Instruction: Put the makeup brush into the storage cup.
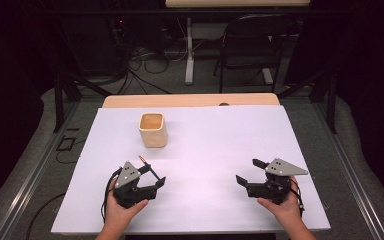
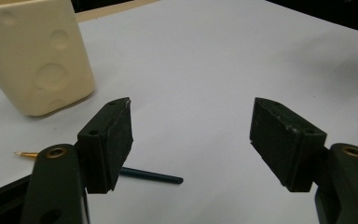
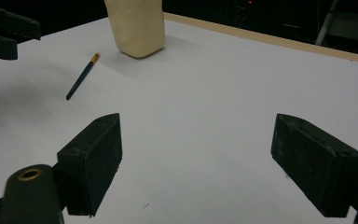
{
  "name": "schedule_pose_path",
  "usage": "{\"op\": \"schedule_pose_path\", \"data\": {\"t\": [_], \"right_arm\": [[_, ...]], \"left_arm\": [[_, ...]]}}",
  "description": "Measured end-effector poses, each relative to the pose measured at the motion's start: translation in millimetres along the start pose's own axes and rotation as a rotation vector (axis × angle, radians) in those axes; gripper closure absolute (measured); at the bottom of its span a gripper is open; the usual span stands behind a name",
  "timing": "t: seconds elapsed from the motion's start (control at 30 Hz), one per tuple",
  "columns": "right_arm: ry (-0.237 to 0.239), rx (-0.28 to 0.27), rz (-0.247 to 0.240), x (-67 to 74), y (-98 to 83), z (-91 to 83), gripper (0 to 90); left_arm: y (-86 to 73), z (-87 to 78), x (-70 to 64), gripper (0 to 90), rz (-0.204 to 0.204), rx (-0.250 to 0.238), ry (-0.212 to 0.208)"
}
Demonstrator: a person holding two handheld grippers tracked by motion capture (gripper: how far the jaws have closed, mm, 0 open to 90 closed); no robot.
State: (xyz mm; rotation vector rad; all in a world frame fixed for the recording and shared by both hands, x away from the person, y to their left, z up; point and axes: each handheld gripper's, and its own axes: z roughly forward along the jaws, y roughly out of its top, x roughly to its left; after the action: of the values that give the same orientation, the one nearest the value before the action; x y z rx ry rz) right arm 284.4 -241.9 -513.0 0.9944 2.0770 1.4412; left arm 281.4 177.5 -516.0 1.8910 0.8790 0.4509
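Note:
A cream square cup (image 1: 153, 130) stands upright on the white sheet, left of middle. A thin dark pencil with a gold tip (image 1: 142, 159) lies flat in front of it. My left gripper (image 1: 153, 176) hovers just over the pencil and is open. In the left gripper view the pencil (image 2: 151, 176) runs behind the left jaw, its blunt end poking into the gap of the left gripper (image 2: 191, 135), untouched; the cup (image 2: 37, 60) is at upper left. My right gripper (image 1: 250, 171) is open and holds nothing at front right. Past the right gripper (image 3: 196, 158), its view shows the cup (image 3: 137, 25) and pencil (image 3: 81, 77).
The white sheet (image 1: 220, 135) covers a wooden table whose bare edge (image 1: 190, 100) shows at the far side. A folding chair (image 1: 252, 45) and a table leg with cables stand on the floor beyond. The left gripper (image 3: 4, 30) shows at the right gripper view's top left.

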Motion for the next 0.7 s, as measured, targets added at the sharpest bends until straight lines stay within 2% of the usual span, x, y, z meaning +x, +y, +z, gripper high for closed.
{"op": "schedule_pose_path", "data": {"t": [0.17,0.7], "right_arm": [[-0.002,0.001,0.006,-0.7,-0.3,-0.1,15.9],[0.003,0.007,0.009,-0.6,-0.7,0.3,16.0]], "left_arm": [[0.2,0.3,0.1,30.4,-0.002,0.009,0.009],[1.0,-0.9,4.3,30.9,-0.043,0.022,0.028]]}}
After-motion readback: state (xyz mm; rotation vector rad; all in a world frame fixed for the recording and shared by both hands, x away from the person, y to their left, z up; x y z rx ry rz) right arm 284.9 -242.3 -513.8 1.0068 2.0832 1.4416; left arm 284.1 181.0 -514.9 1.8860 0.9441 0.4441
